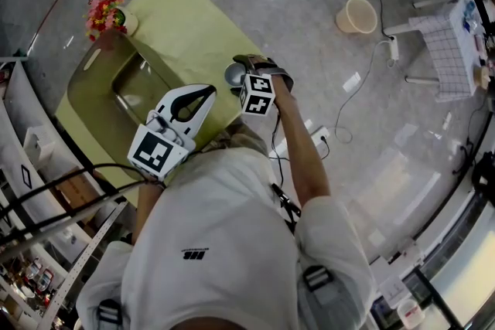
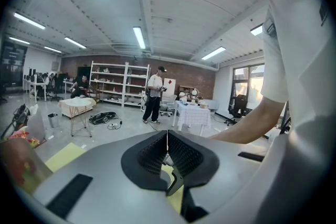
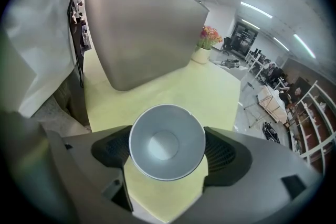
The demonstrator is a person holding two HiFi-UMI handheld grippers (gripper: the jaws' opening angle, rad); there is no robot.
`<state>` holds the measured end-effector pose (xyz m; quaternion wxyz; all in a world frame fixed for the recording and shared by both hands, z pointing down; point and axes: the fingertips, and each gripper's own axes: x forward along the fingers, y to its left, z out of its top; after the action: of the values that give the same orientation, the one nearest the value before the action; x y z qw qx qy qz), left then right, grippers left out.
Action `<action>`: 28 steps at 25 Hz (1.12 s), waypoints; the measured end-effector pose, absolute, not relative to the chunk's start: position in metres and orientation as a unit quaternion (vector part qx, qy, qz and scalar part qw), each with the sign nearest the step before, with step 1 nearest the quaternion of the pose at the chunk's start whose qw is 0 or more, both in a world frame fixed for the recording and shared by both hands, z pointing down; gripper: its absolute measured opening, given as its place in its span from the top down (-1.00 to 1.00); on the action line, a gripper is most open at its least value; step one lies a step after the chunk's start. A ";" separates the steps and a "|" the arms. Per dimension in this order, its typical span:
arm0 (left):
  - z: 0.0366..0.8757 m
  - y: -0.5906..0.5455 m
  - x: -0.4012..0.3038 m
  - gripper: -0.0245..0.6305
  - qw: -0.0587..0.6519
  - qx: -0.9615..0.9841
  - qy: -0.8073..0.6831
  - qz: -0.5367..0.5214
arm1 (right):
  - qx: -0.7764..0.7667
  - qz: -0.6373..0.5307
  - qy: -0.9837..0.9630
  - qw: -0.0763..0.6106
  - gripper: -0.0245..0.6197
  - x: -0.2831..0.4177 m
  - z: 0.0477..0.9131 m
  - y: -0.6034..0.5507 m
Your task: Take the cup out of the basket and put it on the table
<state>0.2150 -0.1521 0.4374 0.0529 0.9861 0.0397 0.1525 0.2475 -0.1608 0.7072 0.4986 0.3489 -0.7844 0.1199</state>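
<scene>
A grey metal cup stands mouth up on the yellow-green tablecloth, between the jaws of my right gripper. Its rim lies against both dark pads with no gap showing. In the head view the cup is near the cloth's right edge, under the right gripper. The olive basket sits to the left of it; its wall rises behind the cup. My left gripper hovers near the table's front, pointing out into the room. Its jaws are shut on nothing.
A pot of flowers stands at the basket's far corner. On the floor to the right are a beige bucket, cables, and a small table with a checked cloth. Shelving runs along the left. A person stands far off.
</scene>
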 end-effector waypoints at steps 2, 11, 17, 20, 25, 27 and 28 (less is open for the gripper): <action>0.438 -0.152 0.214 0.89 0.054 0.986 0.040 0.152 | 0.350 0.123 -0.786 0.495 -0.34 0.246 0.708 -0.161; 0.437 -0.152 0.208 0.89 0.054 0.987 0.040 0.148 | 0.372 0.122 -0.781 0.486 -0.44 0.252 0.702 -0.161; 0.436 -0.150 0.207 0.88 0.052 0.987 0.043 0.144 | 0.389 0.117 -0.775 0.485 -0.44 0.261 0.689 -0.157; 0.435 -0.149 0.207 0.89 0.052 0.988 0.043 0.140 | 0.412 0.111 -0.772 0.471 -0.44 0.271 0.667 -0.148; 0.434 -0.146 0.208 0.89 0.057 0.989 0.044 0.132 | 0.500 0.097 -0.773 0.378 -0.43 0.286 0.596 -0.140; 0.432 -0.146 0.209 0.89 0.059 0.989 0.045 0.126 | 0.531 0.088 -0.779 0.323 -0.42 0.285 0.562 -0.136; 0.431 -0.146 0.209 0.89 0.059 0.990 0.044 0.123 | 0.547 0.082 -0.781 0.292 -0.39 0.285 0.544 -0.134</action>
<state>0.2092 -0.1462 0.4313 0.0589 0.9896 0.0440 0.1235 0.2847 -0.1339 0.5443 0.2916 0.5467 -0.7806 0.0822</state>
